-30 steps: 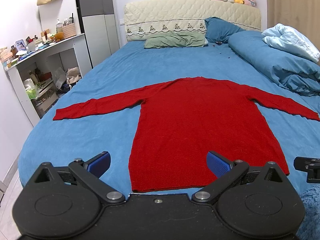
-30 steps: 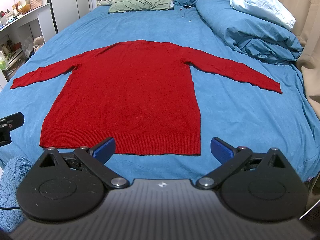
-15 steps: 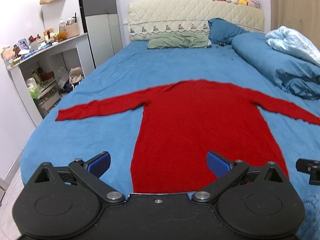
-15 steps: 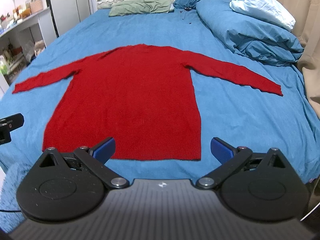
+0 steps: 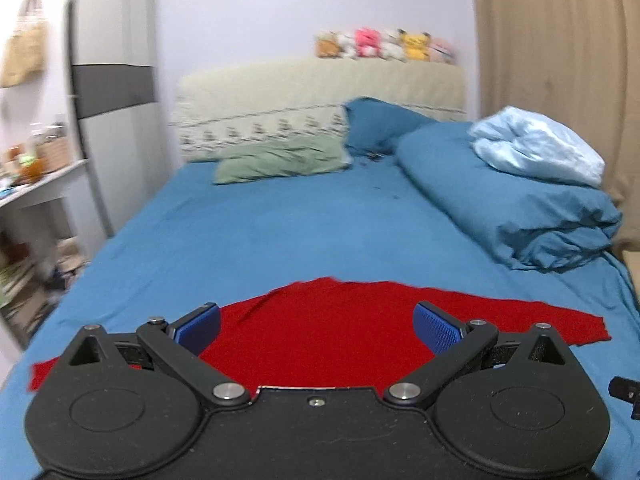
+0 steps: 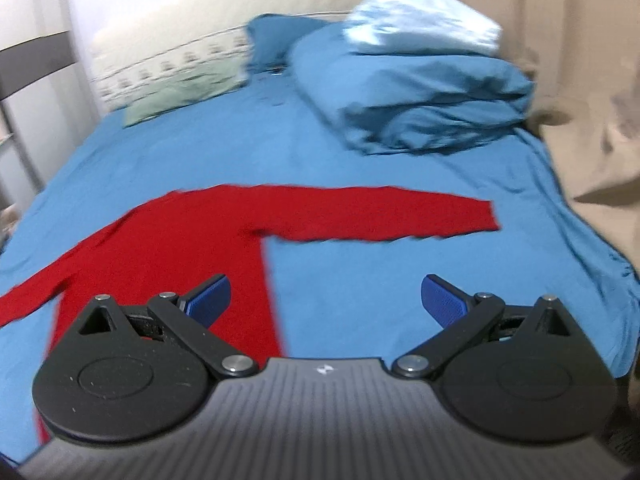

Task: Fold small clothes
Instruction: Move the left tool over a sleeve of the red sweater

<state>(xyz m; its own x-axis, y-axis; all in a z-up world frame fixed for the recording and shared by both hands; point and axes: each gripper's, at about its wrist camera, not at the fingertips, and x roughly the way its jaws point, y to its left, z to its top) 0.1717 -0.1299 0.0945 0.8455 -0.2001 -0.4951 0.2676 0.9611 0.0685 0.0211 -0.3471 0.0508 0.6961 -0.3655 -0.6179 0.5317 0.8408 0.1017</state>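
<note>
Now approach step: sweater [image 6: 168, 240] flat on bed [image 6: 380, 288], unfolded. My left gripper [image 5: 316, 326] and right gripper [image 6: 324, 296] wide open, empty. Next: pinch right sleeve [image 6: 400, 216], fold inward.

Sweater [image 5: 328, 336] flat on bed [image 5: 280, 232], duvet [image 5: 500, 208] right.

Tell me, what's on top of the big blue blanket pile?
A crumpled light blue blanket lies on top of the folded dark blue blanket. Anything tucked beneath it is covered, so I can't tell.
</note>
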